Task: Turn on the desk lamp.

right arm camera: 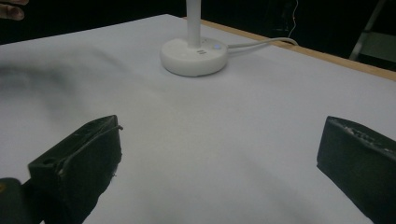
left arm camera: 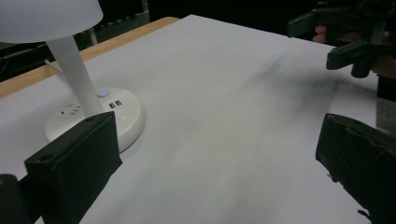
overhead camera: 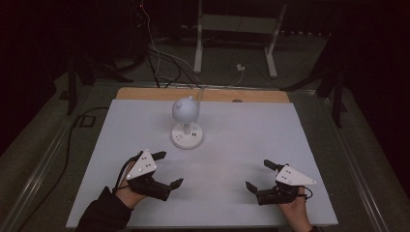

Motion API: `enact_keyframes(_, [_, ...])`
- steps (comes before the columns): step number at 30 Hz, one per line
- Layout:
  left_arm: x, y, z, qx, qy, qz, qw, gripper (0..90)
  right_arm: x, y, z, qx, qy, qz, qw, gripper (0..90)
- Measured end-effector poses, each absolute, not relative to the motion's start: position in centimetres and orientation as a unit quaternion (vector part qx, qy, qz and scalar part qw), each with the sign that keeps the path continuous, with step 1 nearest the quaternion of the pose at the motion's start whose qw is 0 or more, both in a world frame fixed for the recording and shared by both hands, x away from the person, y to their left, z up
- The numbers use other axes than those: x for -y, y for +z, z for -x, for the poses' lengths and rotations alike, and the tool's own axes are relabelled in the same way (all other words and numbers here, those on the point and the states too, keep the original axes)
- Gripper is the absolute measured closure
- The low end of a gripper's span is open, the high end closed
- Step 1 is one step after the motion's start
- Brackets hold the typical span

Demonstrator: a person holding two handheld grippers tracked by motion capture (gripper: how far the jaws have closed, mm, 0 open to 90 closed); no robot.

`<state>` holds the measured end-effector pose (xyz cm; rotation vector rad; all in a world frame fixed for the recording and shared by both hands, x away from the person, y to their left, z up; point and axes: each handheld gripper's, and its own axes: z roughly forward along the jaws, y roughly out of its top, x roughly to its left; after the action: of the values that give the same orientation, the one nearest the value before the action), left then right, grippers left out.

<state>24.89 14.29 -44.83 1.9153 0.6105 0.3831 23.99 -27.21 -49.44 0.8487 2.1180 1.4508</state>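
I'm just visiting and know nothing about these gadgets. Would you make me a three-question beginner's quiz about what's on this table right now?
1. True or false: the left gripper is shut on the lamp.
2. Multiple choice: the lamp's base is A) square and black, B) round and white, C) lying on the floor.
3. Fill in: the right gripper has its jaws ____.

Key: 1. False; its jaws stand wide apart, short of the lamp. 2. B. 3. Open, with nothing between them but the white table.
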Motion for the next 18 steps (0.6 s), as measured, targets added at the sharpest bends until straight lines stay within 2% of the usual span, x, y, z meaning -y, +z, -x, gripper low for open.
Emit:
enact_keyframes(6, [-13.8,-44.5,-25.1,-0.259,0.18,-0.795,0.518,0.3,27.2,-49.4,-23.9,-0.764,0.526,-0.304,0.215,0.0])
enact_keyframes(14, [-13.1,-44.5,-25.9,-0.31,0.219,-0.772,0.51,0.4,27.2,-49.5,-24.0,-0.765,0.525,-0.306,0.215,0.0])
enact_keyframes(18, [-12.6,-44.8,-26.5,-0.33,0.217,-0.767,0.505,0.4,27.2,-49.5,-24.0,-0.765,0.524,-0.306,0.214,0.0])
